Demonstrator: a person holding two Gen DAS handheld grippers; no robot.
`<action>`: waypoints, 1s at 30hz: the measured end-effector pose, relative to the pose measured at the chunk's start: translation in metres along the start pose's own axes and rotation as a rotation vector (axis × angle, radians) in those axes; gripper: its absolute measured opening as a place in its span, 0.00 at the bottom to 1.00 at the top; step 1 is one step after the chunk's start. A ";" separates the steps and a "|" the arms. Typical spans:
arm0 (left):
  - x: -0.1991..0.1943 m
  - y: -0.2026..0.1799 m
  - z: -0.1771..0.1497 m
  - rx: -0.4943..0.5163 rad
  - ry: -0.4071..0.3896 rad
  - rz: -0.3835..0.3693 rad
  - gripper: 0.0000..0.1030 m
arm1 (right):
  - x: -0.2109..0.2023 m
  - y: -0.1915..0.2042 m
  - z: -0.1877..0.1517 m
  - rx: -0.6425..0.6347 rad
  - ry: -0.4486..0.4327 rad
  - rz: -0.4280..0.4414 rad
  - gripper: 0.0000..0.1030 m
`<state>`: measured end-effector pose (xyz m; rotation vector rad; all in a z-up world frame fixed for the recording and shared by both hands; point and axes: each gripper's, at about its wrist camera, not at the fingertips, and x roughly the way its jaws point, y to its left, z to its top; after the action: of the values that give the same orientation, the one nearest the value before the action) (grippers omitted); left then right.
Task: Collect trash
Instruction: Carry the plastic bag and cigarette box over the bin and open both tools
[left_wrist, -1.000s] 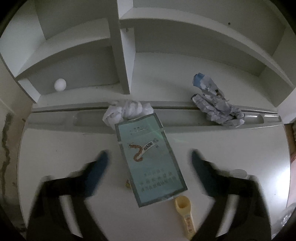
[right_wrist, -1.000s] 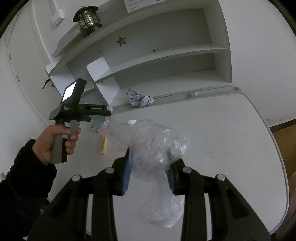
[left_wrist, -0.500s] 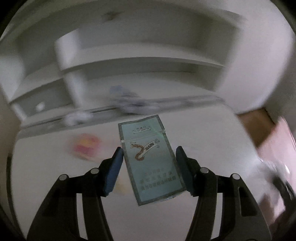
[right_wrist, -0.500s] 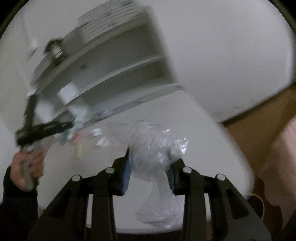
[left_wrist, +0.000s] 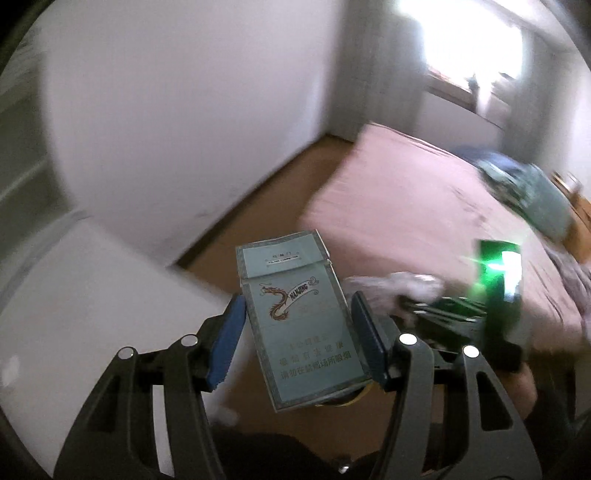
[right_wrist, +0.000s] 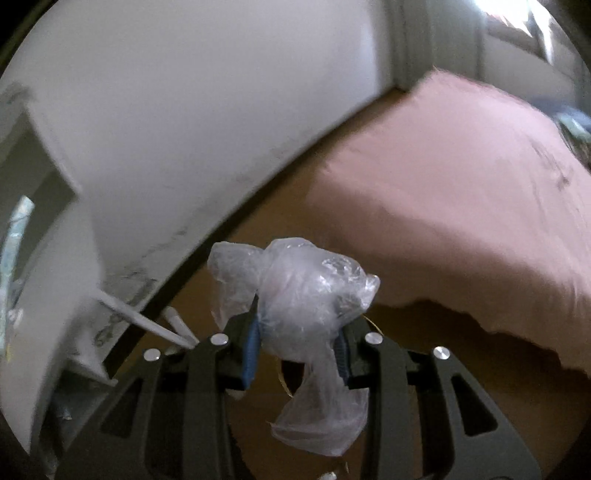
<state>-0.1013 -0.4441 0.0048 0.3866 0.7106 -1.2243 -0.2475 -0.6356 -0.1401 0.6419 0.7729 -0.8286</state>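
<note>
A pale blue-green cigarette pack (left_wrist: 299, 325) with a dragon print stands between the blue pads of my left gripper (left_wrist: 295, 332), which is shut on its sides, above a brown floor (left_wrist: 258, 229). My right gripper (right_wrist: 295, 339) is shut on a crumpled clear plastic bag (right_wrist: 306, 291), whose loose tail hangs below the pads. In the left wrist view the right gripper (left_wrist: 454, 317) shows close at the right with the plastic bag (left_wrist: 395, 284) and a glowing green screen. The picture is blurred.
A bed with a pink sheet (right_wrist: 461, 184) fills the right side, with dark clothes (left_wrist: 532, 188) on it. A white wall (left_wrist: 166, 110) stands behind. The white desk's corner (left_wrist: 74, 295) is at the left. A thin yellow curve (right_wrist: 284, 384) shows under the right gripper.
Both views have swung away from the desk and its shelves to the floor and bed. The pack and the plastic bag have stayed in their grippers, and the two grippers have come closer together.
</note>
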 end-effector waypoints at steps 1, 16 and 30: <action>0.015 -0.012 -0.002 0.026 0.016 -0.014 0.56 | 0.009 -0.006 -0.001 0.009 0.030 -0.009 0.32; 0.149 -0.024 -0.039 0.118 0.197 -0.058 0.56 | 0.100 -0.038 -0.015 0.084 0.323 -0.012 0.33; 0.167 -0.024 -0.047 0.098 0.239 -0.065 0.56 | 0.096 -0.030 -0.013 0.068 0.278 -0.008 0.63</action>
<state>-0.1100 -0.5416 -0.1399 0.6020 0.8751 -1.2899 -0.2347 -0.6801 -0.2299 0.8257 1.0021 -0.7848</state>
